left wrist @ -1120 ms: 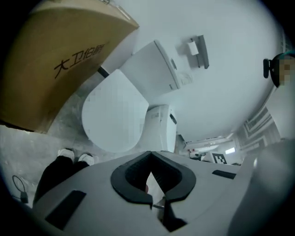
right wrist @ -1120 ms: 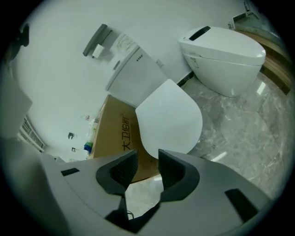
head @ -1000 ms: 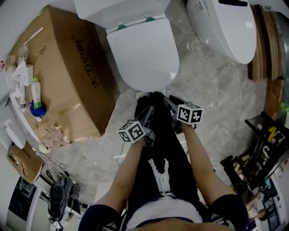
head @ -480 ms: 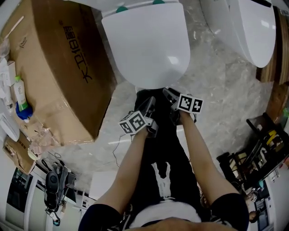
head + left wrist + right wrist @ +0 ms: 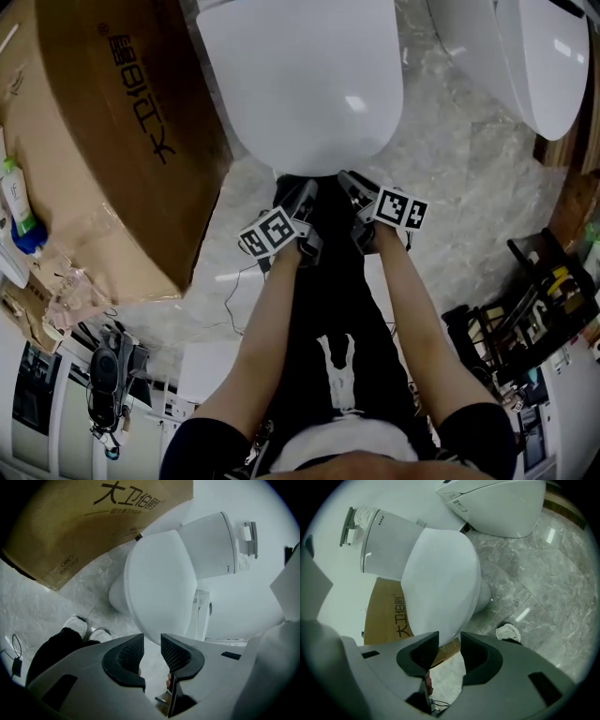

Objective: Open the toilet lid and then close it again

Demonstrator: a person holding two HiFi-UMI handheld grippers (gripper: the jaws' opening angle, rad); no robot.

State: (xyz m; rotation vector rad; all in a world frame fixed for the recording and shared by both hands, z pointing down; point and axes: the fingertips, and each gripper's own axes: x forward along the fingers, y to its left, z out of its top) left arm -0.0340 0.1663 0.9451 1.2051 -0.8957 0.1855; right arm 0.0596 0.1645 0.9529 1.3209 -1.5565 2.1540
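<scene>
A white toilet stands with its lid down; its tank is behind it against the wall. Both grippers hover just off the lid's front rim, over the person's dark legs. My left gripper has its jaws opening, with nothing between the ribbed pads. The lid lies just beyond its tips. My right gripper also has its jaws opening, with nothing between them. The lid's front edge shows right ahead of its tips, with no contact visible.
A large cardboard box lies close on the toilet's left. A second white toilet stands to the right on the marble floor. A dark rack of tools is at the right edge, bottles at the left.
Both grippers have sunk and come nearer to the lid's front rim. The head view has closed in on the toilet, which now fills the top of the picture.
</scene>
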